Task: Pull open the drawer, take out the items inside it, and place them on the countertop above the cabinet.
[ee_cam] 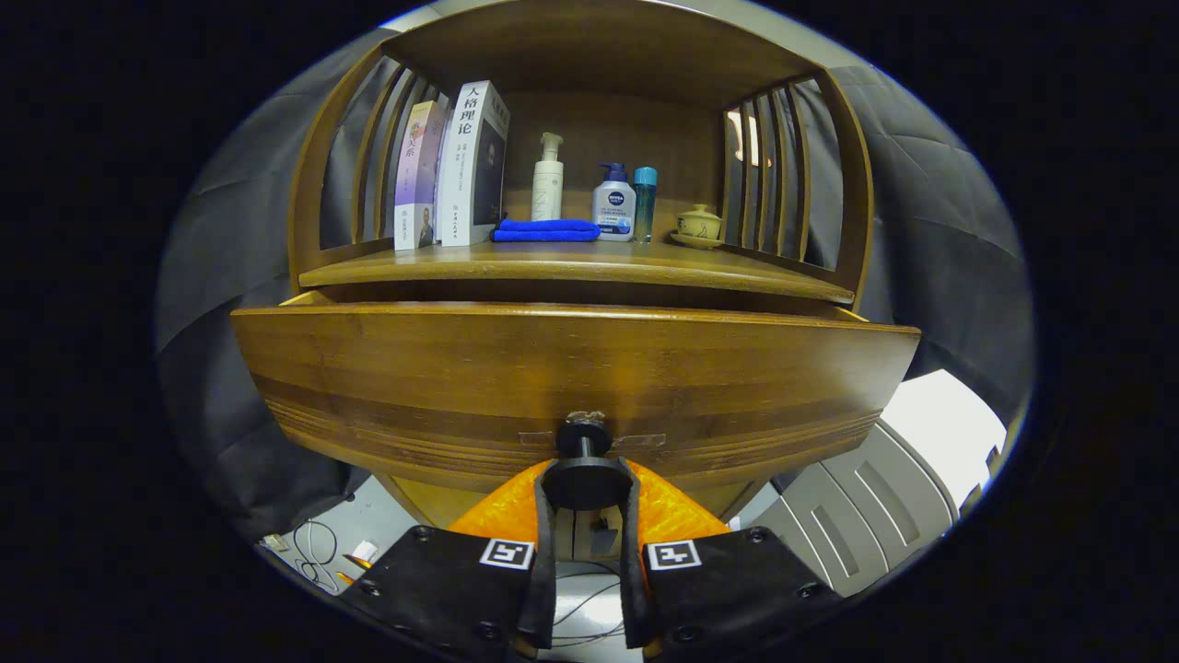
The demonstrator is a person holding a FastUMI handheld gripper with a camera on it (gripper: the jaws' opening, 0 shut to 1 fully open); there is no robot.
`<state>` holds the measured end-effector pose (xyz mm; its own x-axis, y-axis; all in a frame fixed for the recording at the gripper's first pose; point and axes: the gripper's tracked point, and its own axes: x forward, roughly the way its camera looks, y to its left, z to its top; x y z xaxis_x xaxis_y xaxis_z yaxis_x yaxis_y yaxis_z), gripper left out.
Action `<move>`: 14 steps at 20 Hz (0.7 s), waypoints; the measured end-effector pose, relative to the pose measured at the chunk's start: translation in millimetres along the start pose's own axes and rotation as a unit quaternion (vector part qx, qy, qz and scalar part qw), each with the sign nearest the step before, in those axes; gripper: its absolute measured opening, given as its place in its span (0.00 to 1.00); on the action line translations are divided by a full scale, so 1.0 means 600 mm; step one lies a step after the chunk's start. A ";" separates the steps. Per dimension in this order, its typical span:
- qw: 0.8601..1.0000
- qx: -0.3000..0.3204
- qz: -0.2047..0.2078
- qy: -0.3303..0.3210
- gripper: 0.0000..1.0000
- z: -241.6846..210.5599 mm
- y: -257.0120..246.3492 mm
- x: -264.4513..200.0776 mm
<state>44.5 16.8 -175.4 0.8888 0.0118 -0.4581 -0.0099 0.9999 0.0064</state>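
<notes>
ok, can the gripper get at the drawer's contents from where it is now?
Probably not yet. The gripper is shut on the drawer knob, low against the drawer front. That front hides the inside; the gripper would need to release and come over it.

Illumination is moderate and warm, falling from above toward 12 o'clock; the countertop [571,262] is evenly lit. The recess under the countertop lies in deep shadow. A soft sheen runs along the top edge of the drawer front [571,368]. A bright patch at 4 o'clock is overexposed. Fisheye distortion bows straight edges, most strongly toward 3 and 9 o'clock. Focus is sharp centrally; the gripper [586,479] fingers, closed on the knob [584,460], are slightly soft.
</notes>
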 end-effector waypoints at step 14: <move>1.000 0.012 -0.014 0.001 0.30 -0.033 -0.018 -0.071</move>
<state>-2.5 5.8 -173.6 0.8880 -0.0154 -0.4597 0.0254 0.9996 0.0156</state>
